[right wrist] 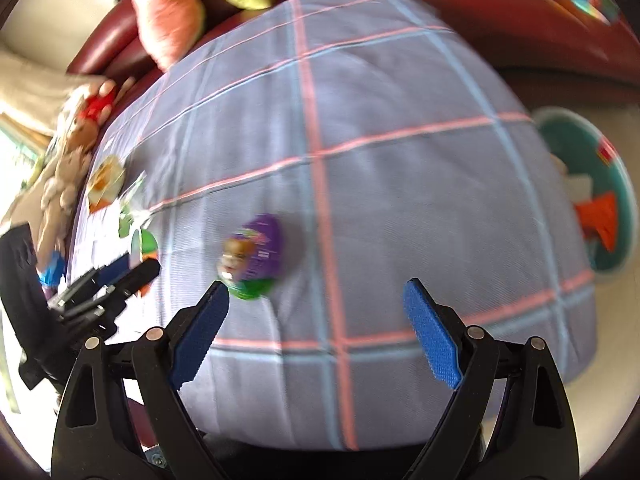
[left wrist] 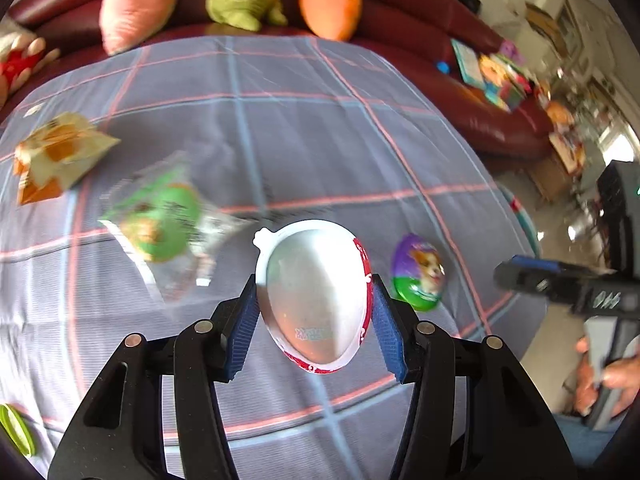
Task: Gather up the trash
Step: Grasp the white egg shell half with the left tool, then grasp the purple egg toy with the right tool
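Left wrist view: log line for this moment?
left gripper: shut on white-silver egg-shaped shell half | right gripper: open, empty | purple-green egg: on tablecloth

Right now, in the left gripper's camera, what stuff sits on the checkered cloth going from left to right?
Orange and cream wrapper → clear and green wrapper → silver egg half between the left gripper pads → purple and green puppy egg.

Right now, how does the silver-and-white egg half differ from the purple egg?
The silver-and-white egg half sits between the left gripper pads; the purple egg lies free on the checked cloth. The half is an open shell with a silvery inside; the purple egg is whole, printed with a puppy. Both are egg-shaped.
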Tool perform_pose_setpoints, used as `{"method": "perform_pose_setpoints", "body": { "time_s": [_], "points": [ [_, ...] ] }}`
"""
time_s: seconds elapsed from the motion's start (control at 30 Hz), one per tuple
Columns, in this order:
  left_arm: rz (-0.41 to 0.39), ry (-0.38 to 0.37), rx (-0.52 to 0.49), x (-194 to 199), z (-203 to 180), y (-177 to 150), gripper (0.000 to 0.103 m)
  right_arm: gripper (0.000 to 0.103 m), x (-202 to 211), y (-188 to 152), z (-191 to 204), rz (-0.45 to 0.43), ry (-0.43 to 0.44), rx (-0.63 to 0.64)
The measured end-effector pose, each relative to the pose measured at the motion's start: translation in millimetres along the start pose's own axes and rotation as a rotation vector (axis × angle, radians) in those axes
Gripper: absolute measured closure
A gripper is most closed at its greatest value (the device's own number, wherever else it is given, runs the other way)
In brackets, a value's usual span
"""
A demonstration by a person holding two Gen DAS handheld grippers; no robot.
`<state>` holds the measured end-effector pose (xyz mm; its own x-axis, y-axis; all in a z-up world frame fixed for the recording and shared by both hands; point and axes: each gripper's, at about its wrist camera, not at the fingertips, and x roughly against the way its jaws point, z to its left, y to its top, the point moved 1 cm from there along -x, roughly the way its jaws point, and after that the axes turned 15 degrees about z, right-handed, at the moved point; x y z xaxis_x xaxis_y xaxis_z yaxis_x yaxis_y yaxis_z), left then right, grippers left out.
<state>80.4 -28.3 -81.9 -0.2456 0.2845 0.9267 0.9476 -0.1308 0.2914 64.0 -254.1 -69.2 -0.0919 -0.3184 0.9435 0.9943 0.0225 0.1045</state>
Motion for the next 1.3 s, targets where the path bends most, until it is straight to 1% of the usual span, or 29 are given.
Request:
{"method": "perform_pose_setpoints", "body": {
  "time_s": [0.13, 0.27, 0.4, 0.5, 0.57, 0.6, 0.67, 0.7, 0.8, 1.0, 1.17, 1.3],
  "points": [
    [-0.016, -0.012, 0.042, 12, 24, -3, 0.048, 0.019, -20, 7, 29, 0.015, -0.038, 0.074],
    [-0.009, -0.019, 0.062, 13, 35, -5, 0.048, 0.040, -35, 12, 48, 0.037, -0.072, 0.125],
    [-0.003, -0.025, 0.075, 12, 44, -7, 0.048, 0.041, -46, 13, 55, 0.046, -0.132, 0.148],
    [0.002, -0.027, 0.077, 12, 47, -8, 0.048, 0.042, -50, 13, 56, 0.046, -0.154, 0.157],
    [0.007, -0.027, 0.078, 12, 47, -6, 0.048, 0.046, -52, 14, 56, 0.040, -0.171, 0.166],
    [0.009, -0.028, 0.079, 11, 47, -7, 0.048, 0.051, -53, 14, 57, 0.030, -0.191, 0.179],
    [0.017, -0.030, 0.082, 9, 46, -6, 0.048, 0.052, -54, 13, 58, 0.023, -0.214, 0.203],
    [0.019, -0.030, 0.081, 8, 47, -5, 0.048, 0.052, -54, 13, 58, 0.026, -0.206, 0.206],
    [0.027, -0.034, 0.071, 6, 42, -4, 0.048, 0.053, -49, 12, 53, 0.035, -0.137, 0.182],
    [0.037, -0.032, 0.042, 1, 27, 0, 0.048, 0.053, -22, 8, 32, -0.010, -0.030, 0.105],
    [0.048, -0.031, 0.039, -3, 14, 3, 0.048, 0.052, -4, 7, 20, -0.035, 0.034, 0.074],
    [0.051, -0.018, 0.006, -3, -5, 6, 0.048, 0.052, 10, 5, 6, -0.069, 0.062, 0.048]
  ]
}}
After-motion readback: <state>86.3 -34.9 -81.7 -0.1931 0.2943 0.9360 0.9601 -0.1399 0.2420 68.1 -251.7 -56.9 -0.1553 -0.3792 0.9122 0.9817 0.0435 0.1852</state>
